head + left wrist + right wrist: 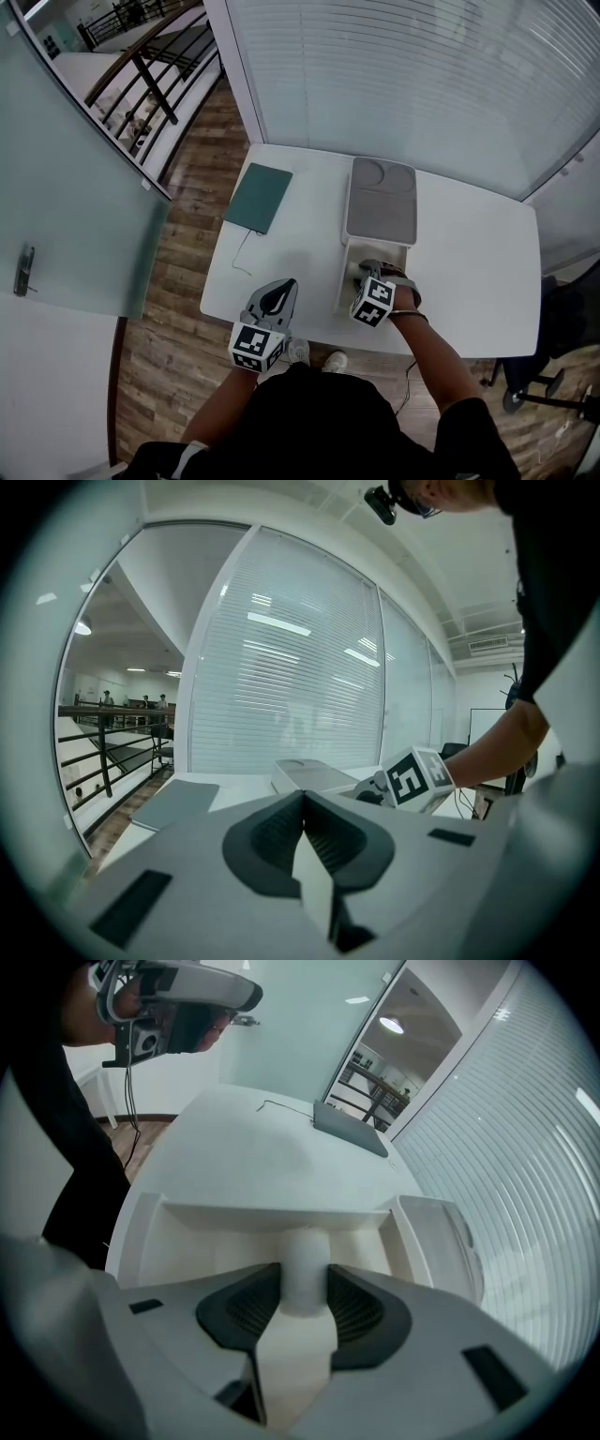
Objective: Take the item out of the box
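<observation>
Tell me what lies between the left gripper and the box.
Only bare white table, seen in the head view. The left gripper, shut and empty, hangs at the table's near edge, apart from the open box.

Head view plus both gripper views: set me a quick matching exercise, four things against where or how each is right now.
1 left gripper
2 right gripper
3 teal notebook
4 grey lid

A flat on the table, left of the box
B jaws together, nothing between them
C beyond the box's open part
D jaws on the white item inside the box

Pairs: 1-B, 2-D, 3-A, 4-C
</observation>
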